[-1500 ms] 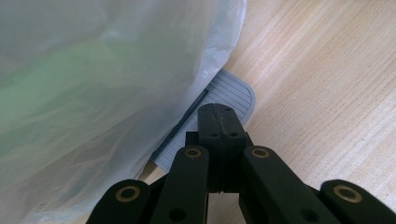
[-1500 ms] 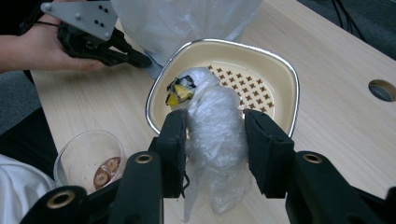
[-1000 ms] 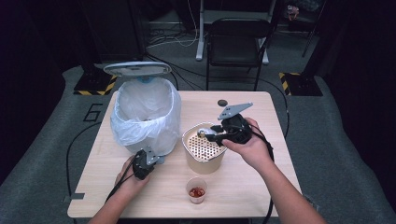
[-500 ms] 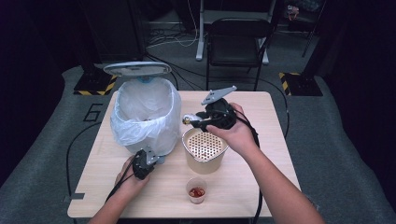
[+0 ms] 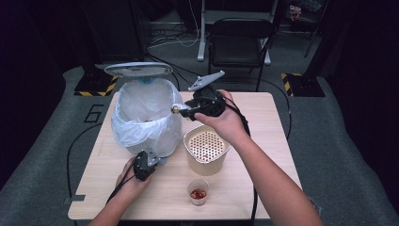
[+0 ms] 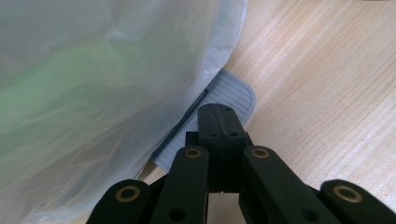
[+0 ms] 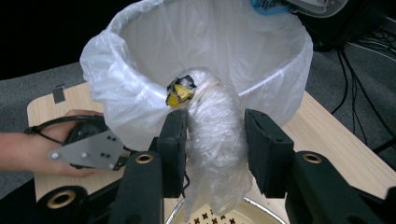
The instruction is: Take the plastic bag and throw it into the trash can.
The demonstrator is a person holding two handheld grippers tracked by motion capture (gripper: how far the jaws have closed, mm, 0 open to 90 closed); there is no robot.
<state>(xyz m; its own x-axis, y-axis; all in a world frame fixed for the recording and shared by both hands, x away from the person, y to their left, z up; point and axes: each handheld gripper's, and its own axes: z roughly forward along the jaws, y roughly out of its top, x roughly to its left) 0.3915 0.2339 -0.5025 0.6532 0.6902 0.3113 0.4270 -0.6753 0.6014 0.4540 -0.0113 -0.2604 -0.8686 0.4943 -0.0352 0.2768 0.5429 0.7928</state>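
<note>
A crumpled clear plastic bag [image 7: 212, 149] with a yellow and black knotted end hangs between the jaws of my right gripper [image 7: 217, 120], which is shut on it. In the high view my right gripper [image 5: 182, 109] holds that bag [image 5: 175, 108] just at the right rim of the white-lined trash bin [image 5: 143, 110], whose lid [image 5: 138, 69] stands raised. My left gripper [image 5: 143, 165] rests at the bin's foot, its jaws shut and their tip [image 6: 219, 119] pressing down on the grey ribbed pedal [image 6: 236, 93].
A beige tub [image 5: 207, 162] with a perforated insert stands right of the bin, below my right hand. A small clear cup [image 5: 198, 193] with red contents sits near the table's front edge. A black chair [image 5: 240, 37] stands behind the table.
My right gripper has risen from over the beige tub and moved left to the bin's rim, carrying the plastic bag. The left gripper has stayed on the pedal.
</note>
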